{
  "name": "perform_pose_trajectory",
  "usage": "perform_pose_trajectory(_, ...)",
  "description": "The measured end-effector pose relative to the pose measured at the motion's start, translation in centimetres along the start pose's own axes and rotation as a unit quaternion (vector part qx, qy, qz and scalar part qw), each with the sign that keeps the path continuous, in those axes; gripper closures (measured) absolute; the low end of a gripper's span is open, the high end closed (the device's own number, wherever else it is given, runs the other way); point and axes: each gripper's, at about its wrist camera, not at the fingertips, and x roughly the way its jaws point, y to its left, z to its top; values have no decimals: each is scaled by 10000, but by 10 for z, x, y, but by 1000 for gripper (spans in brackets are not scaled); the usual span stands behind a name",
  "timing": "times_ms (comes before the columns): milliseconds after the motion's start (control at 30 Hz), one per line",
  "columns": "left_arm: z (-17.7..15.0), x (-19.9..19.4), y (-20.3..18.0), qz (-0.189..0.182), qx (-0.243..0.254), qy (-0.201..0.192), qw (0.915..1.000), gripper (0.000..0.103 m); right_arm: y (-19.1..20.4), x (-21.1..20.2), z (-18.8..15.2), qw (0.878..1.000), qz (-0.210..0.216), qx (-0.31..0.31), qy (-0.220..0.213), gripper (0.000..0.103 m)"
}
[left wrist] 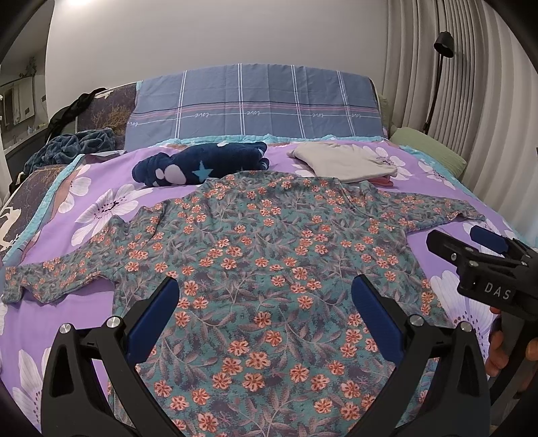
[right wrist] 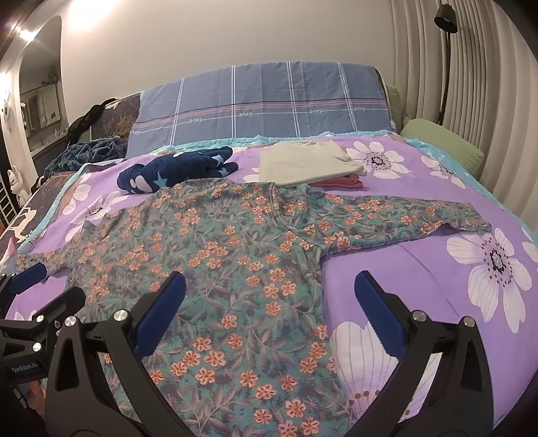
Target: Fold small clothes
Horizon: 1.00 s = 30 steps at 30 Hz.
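Both grippers hover w/ fingers spread wide, holding nothing, over the near edge of the bed (left wrist: 447,188): left gripper (left wrist: 265,312) above the hem of a floral long-sleeved top (left wrist: 255,242), right gripper (right wrist: 269,302) over its right side seam. The top lies flat, sleeves out toward both side edges, approx. mid-bed. Beyond it, a crumpled navy star garment (left wrist: 201,166) and a folded beige garment (right wrist: 302,161) on a pink one (right wrist: 339,183), near the plaid pillow (left wrist: 255,104) at the headboard end.

Purple floral bed (right wrist: 437,269), white wall (right wrist: 235,33), pleated curtain (right wrist: 487,84), black lamp (right wrist: 445,16).
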Motion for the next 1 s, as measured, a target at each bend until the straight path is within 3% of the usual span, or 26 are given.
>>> perform_pose_trajectory(1000,-7,8,5,-50,-76,157,9998,1,3,5,-3,9999,-3,-69,102,2)
